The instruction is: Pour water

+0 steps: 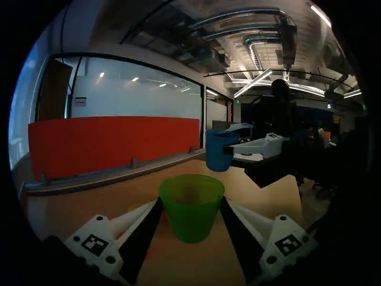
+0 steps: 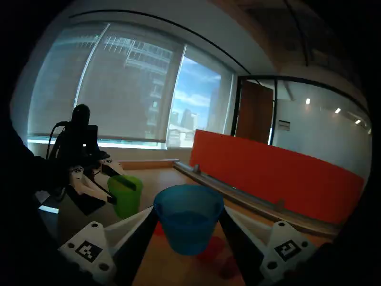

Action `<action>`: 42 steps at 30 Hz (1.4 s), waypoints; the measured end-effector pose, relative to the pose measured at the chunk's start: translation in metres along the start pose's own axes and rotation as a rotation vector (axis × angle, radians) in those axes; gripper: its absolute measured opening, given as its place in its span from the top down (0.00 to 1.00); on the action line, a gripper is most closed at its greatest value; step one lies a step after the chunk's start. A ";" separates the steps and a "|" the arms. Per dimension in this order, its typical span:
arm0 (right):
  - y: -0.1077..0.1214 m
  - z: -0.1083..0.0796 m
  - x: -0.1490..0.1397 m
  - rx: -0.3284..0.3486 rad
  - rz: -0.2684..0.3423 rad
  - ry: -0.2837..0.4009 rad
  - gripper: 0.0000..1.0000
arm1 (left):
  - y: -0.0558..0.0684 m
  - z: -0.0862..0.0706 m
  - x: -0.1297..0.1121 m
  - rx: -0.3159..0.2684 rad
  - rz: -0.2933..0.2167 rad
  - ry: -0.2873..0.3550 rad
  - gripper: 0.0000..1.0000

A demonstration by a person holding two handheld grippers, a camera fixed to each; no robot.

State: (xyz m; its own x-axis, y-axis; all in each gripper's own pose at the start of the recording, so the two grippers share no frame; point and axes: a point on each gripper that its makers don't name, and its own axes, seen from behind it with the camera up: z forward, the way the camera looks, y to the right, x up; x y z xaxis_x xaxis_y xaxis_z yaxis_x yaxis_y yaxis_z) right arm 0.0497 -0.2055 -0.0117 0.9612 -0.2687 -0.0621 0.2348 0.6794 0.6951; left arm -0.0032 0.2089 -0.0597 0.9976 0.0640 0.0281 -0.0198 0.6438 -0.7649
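Note:
In the left gripper view, a green plastic cup (image 1: 191, 206) stands upright between the fingers of my left gripper (image 1: 191, 214), which is shut on it above the wooden table (image 1: 71, 209). Farther off, the right gripper holds a blue cup (image 1: 218, 150) in the air. In the right gripper view, my right gripper (image 2: 188, 229) is shut on that blue cup (image 2: 188, 224), upright, with water visible inside. The green cup (image 2: 125, 194) shows to the left, held by the left gripper (image 2: 102, 190).
An orange partition (image 1: 114, 143) with a metal rail runs along the table's far edge. Red shapes (image 2: 214, 250) lie on the table under the blue cup. A large window (image 2: 124, 95) is behind the left gripper. A dark office space lies to the right.

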 end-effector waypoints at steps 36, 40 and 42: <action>-0.008 0.017 0.039 0.001 -0.423 0.017 0.11 | 0.029 0.012 -0.007 -0.036 0.035 -0.001 0.16; -0.010 0.021 0.041 0.009 -0.465 0.010 0.11 | 0.031 0.014 -0.006 -0.038 0.038 0.000 0.15; -0.010 0.023 0.043 0.010 -0.483 0.009 0.11 | 0.031 0.015 -0.005 -0.039 0.040 0.001 0.15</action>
State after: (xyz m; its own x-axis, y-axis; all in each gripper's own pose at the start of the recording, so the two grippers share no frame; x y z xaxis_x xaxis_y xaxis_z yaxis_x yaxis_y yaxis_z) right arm 0.0851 -0.2394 -0.0050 0.7435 -0.5461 -0.3860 0.6536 0.4713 0.5921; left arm -0.0094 0.2400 -0.0743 0.9960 0.0888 -0.0037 -0.0574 0.6102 -0.7902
